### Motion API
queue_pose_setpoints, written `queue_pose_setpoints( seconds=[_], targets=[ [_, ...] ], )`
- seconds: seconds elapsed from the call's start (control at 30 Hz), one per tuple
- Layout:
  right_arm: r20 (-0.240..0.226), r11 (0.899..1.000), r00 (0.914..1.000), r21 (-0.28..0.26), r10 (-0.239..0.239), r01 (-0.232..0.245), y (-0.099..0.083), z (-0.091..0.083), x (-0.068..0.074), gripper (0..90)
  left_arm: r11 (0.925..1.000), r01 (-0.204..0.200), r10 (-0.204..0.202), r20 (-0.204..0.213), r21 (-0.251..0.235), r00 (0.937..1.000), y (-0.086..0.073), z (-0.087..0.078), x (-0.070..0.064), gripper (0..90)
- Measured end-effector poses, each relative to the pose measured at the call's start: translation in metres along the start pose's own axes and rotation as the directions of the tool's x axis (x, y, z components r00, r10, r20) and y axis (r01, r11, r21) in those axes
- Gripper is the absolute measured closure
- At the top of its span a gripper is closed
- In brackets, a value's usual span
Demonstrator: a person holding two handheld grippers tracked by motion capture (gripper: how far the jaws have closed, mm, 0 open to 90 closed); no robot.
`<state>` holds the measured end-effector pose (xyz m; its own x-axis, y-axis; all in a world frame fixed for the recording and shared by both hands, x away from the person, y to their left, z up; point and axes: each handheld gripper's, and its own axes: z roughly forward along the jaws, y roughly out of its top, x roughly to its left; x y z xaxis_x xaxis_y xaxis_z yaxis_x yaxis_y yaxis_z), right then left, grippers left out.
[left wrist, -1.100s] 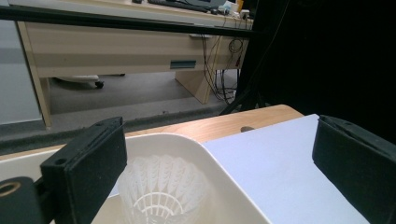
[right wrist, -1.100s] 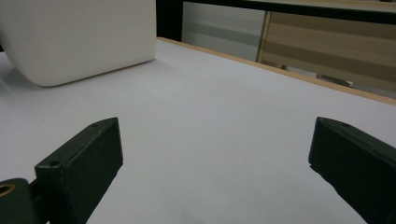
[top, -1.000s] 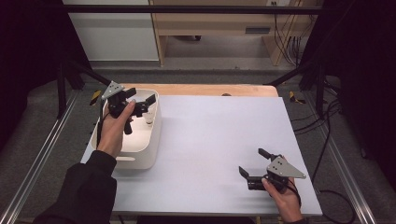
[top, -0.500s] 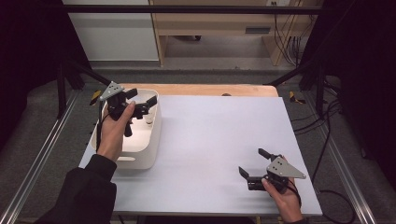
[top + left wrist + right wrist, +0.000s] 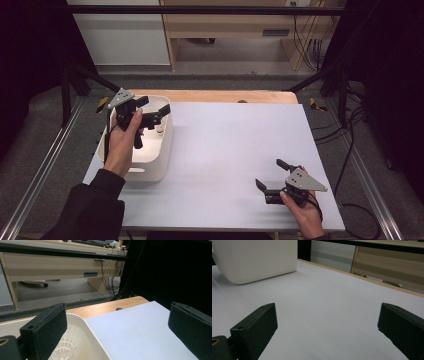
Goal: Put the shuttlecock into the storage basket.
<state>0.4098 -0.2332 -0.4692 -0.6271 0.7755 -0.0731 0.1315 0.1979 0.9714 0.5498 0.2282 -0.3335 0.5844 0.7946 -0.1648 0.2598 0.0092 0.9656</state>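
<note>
1. On a pale lilac worktop (image 5: pixel 225 150) with a wooden far edge, a white tub (image 5: pixel 150 167) stands at the left; beyond lie grey floor, a light wooden desk (image 5: pixel 240 25) and hanging cables (image 5: pixel 305 45), with dark curtains at both sides.
2. Above the tub, the left claw (image 5: pixel 152 111) is held in the left hand (image 5: pixel 122 142), its jaws spread wide with nothing between them.
3. In the left gripper view, a white shuttlecock (image 5: pixel 66 345) lies in the tub just below the left jaw, its ribbed skirt showing; the claw hangs over it and apart from it.
4. At the near right of the worktop, the right claw (image 5: pixel 272 175) sits low in the right hand (image 5: pixel 305 212), jaws wide apart and holding nothing; whether it touches the sheet cannot be told.
5. In the right gripper view, bare sheet stretches ahead between the jaws, with the tub's rounded wall at the far left.
6. Against the picture from half a second ago, little differs: the left claw hovers over the tub much as before, and the right claw lies at the same spot.
</note>
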Motion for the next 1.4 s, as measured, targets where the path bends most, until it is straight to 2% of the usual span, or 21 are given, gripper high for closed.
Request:
queue_pose_setpoints(
  seconds=[0.27,0.47,0.63,0.83,0.87,0.9,0.97,1.03,1.17,1.2,1.3,1.4],
  targets=[
    [0.002,1.000,1.0000,-0.001,0.000,0.000,0.000,0.000,0.000,2.7,0.9999,-0.004,0.004,0.010,-0.014,0.9999,0.001,-0.002,-0.002,1.8],
    [-0.003,1.000,1.0000,0.000,-0.002,0.002,0.000,0.001,0.001,2.7,0.9993,-0.028,0.029,0.029,-0.023,0.9992,0.004,-0.005,-0.013,1.8],
    [-0.003,1.000,1.0000,0.002,-0.002,0.002,0.000,0.000,0.001,2.7,0.9989,-0.044,0.045,0.058,-0.016,0.9973,0.003,-0.003,-0.029,2.1],
    [-0.004,1.000,1.0000,0.002,-0.006,0.006,0.000,0.001,0.001,2.7,0.9973,-0.069,0.071,0.104,-0.024,0.9920,0.005,-0.002,-0.053,2.1],
    [-0.004,1.000,1.0000,0.003,-0.002,0.002,0.000,0.001,0.001,2.7,0.9973,-0.069,0.071,0.104,-0.024,0.9920,0.005,-0.002,-0.053,2.1],
    [-0.004,1.000,1.0000,0.004,-0.003,0.003,0.000,0.001,0.001,2.7,0.9968,-0.075,0.078,0.119,-0.029,0.9899,0.005,-0.002,-0.061,2.1],
    [-0.005,1.000,1.0000,0.003,-0.003,0.003,0.000,0.001,0.001,2.7,0.9965,-0.078,0.081,0.126,-0.031,0.9886,0.005,-0.002,-0.065,2.1],
    [-0.004,1.000,1.0000,0.003,-0.006,0.006,0.000,0.001,0.001,2.7,0.9955,-0.088,0.092,0.147,-0.035,0.9848,0.004,-0.004,-0.076,2.1],
    [-0.004,1.000,0.9999,0.006,-0.015,0.015,0.000,0.001,0.002,2.7,0.9932,-0.107,0.113,0.155,-0.047,0.9814,-0.001,-0.005,-0.093,2.0],
    [-0.004,1.000,0.9999,0.006,-0.015,0.015,0.000,0.001,0.002,2.7,0.9932,-0.107,0.113,0.155,-0.047,0.9814,-0.001,-0.005,-0.093,2.0],
    [-0.004,1.000,0.9999,0.006,-0.017,0.017,0.000,0.000,0.002,2.7,0.9954,-0.087,0.093,0.178,-0.041,0.9795,-0.012,-0.002,-0.106,2.1],
    [-0.001,1.000,0.9998,0.006,-0.018,0.018,0.000,0.001,0.002,2.7,0.9961,-0.080,0.085,0.181,-0.037,0.9797,-0.018,-0.001,-0.111,2.2]
  ],
)
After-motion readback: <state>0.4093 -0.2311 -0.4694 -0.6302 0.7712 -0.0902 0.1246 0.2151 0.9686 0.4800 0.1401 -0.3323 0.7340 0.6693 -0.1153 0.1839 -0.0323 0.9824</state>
